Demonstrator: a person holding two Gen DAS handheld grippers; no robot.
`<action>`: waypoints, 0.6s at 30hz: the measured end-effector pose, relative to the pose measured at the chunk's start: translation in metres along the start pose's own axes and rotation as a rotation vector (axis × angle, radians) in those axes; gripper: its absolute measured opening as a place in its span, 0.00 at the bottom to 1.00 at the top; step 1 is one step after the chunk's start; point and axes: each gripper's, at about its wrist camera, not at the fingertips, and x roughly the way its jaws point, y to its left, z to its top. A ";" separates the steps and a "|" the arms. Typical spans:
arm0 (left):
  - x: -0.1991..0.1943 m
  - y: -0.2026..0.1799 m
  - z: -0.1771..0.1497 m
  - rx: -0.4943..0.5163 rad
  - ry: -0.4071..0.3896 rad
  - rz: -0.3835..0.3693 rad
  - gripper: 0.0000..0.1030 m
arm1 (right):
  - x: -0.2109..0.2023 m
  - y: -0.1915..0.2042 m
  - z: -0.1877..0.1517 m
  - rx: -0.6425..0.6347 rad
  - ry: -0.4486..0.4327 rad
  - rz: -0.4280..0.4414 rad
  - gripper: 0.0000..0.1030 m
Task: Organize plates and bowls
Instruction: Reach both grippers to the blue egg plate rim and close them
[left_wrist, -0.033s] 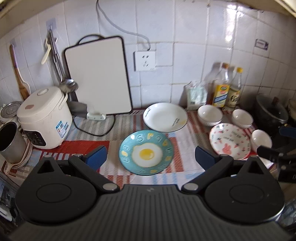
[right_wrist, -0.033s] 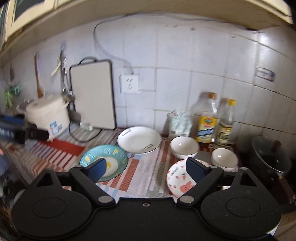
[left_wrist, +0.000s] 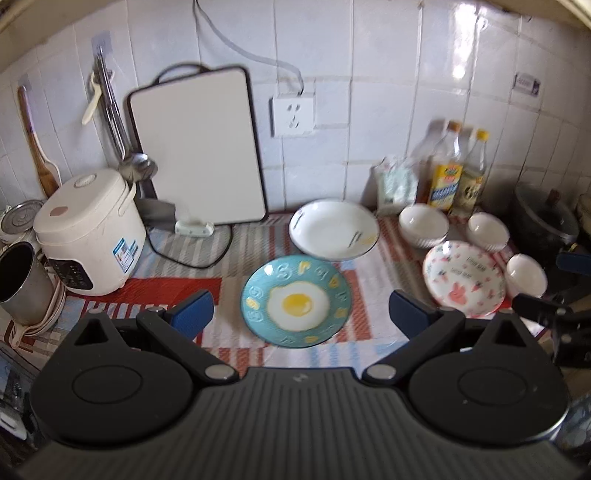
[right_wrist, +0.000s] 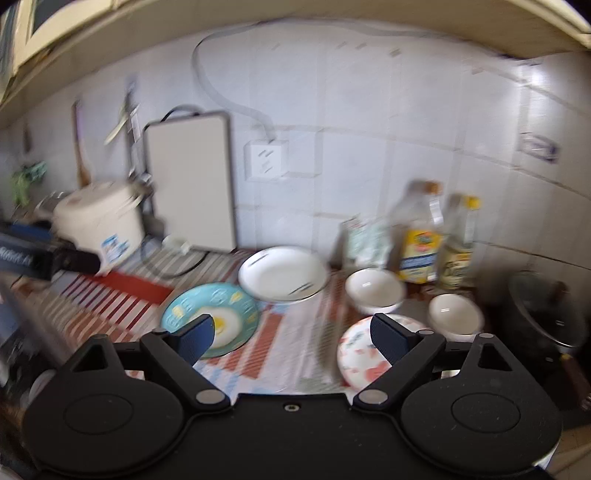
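A blue plate with a fried-egg picture (left_wrist: 295, 301) (right_wrist: 221, 302) lies on the striped cloth, with a white deep plate (left_wrist: 334, 229) (right_wrist: 282, 273) just behind it. To the right sits a pink rabbit plate (left_wrist: 463, 278) (right_wrist: 356, 354), ringed by three small white bowls (left_wrist: 423, 225) (left_wrist: 487, 230) (left_wrist: 526, 275). My left gripper (left_wrist: 301, 312) hovers open in front of the blue plate, holding nothing. My right gripper (right_wrist: 291, 332) hangs above the cloth between the blue and pink plates. Its jaws are closing but still wide, with nothing between them.
A rice cooker (left_wrist: 88, 232) and a metal cup (left_wrist: 20, 280) stand at the left. A white cutting board (left_wrist: 195, 147) leans on the tiled wall. Two oil bottles (left_wrist: 447, 177) and a dark lidded pot (left_wrist: 546, 218) stand at the back right.
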 end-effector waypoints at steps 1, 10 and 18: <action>0.007 0.008 0.004 0.000 0.026 -0.022 0.98 | 0.007 0.005 0.003 0.001 0.014 0.027 0.91; 0.089 0.074 0.023 0.099 0.115 -0.062 0.97 | 0.090 0.034 0.020 0.074 0.171 0.089 0.90; 0.148 0.097 0.025 0.149 0.137 -0.197 0.96 | 0.158 0.050 0.010 0.238 0.216 0.073 0.78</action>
